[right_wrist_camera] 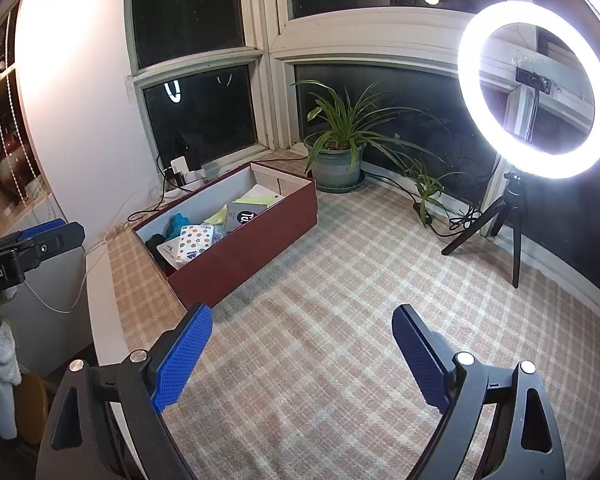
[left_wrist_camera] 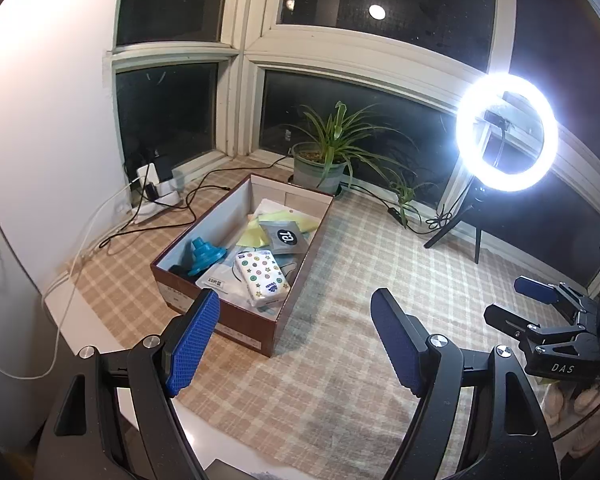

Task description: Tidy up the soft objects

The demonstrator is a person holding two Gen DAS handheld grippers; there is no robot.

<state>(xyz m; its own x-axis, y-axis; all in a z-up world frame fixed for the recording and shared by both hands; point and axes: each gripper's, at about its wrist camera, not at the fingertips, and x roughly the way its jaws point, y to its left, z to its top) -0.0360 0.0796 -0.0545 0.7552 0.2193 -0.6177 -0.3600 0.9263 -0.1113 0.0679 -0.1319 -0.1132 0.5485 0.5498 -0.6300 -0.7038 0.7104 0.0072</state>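
Box [left_wrist_camera: 236,320] sits beyond left hand-held gripper [left_wrist_camera: 296,300].

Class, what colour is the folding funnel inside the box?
Teal blue funnel, clearest in the left wrist view.

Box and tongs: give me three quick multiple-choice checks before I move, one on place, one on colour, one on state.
1. Where is the star-patterned tissue pack?
A. inside the brown box
B. on the checked cloth
C. beside the potted plant

2. What colour is the collapsible funnel?
A. yellow
B. teal
C. red

3. How are the left tongs and right tongs?
A. both shut on a pack
B. one open, one shut
C. both open, holding nothing

Key: 1 A, it lies within the box walls. 2 B, it is teal against the grey lining. 3 C, only cloth shows between each pair of pads.
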